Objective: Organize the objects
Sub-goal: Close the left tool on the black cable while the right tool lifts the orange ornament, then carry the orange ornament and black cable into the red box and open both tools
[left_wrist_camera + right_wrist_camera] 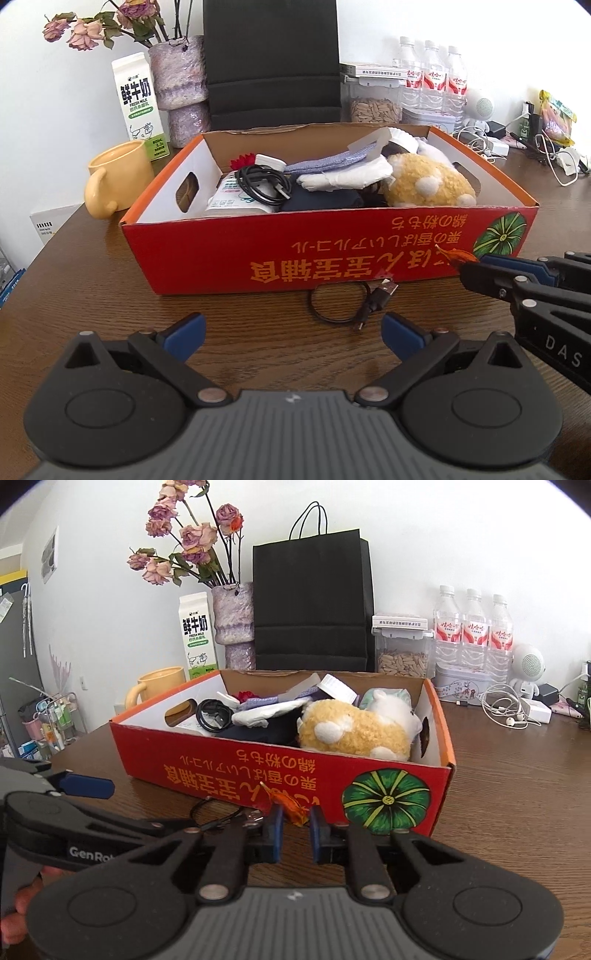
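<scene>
A red cardboard box [332, 254] [236, 768] stands on the brown table. It holds a yellow plush toy [428, 184] [354, 727], a coiled black cable [262, 184], white and blue cloths and a packet. A second black USB cable [347, 301] lies coiled on the table in front of the box. My left gripper [293, 334] is open and empty, just short of that cable. My right gripper [295, 823] is shut on a small orange wrapped candy [290, 805] [456, 255], held against the box's front wall.
Behind the box stand a yellow mug [118, 177], a milk carton [138, 107], a vase of dried roses [234, 620], a black paper bag [314, 605], a seed jar [402, 653] and three water bottles [472, 627]. Earphones and chargers [513, 709] lie at the right.
</scene>
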Demonstrator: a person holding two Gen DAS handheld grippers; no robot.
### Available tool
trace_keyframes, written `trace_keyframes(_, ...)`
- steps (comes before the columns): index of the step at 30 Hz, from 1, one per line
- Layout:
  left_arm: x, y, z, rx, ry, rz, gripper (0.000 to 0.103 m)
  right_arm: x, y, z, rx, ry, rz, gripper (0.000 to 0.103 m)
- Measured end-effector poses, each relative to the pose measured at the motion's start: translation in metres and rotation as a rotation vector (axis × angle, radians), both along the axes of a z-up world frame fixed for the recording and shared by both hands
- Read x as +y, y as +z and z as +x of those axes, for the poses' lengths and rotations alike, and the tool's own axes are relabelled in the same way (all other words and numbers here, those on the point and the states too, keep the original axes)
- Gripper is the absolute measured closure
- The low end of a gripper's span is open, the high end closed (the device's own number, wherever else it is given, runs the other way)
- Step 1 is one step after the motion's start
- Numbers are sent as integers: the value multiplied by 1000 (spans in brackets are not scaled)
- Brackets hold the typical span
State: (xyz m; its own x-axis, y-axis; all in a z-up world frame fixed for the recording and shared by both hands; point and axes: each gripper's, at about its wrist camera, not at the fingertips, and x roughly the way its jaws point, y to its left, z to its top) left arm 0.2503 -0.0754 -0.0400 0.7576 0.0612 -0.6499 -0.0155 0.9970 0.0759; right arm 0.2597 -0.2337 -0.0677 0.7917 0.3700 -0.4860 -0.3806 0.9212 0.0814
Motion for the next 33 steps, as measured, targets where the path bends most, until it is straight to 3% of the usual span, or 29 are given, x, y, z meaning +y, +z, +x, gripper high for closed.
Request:
trace_keyframes(8, -26, -10, 16, 0, -29, 27, 0, -25, 3, -7, -26, -34, 27, 89)
trace_keyframes(10, -30, -12, 20, 6, -46, 22, 7, -27, 4, -7, -29, -35, 31, 89)
trace_keyframes(16, -38, -14, 21, 1, -94, -3, 46, -26, 3, -9, -35, -24, 27, 89)
trace_keyframes(18, -38, -13, 19, 1, -120, -30, 82, -25, 3, -10, -37, -21, 25, 89)
trace_keyframes(24, -35, -9, 9, -8, -125, -46, 95, -23, 1, -10, -43, -11, 23, 89)
trace_keyframes(33, -13, 16, -28, -76, -121, -67, 96, -15, 5, -24, -104, 14, 15, 89)
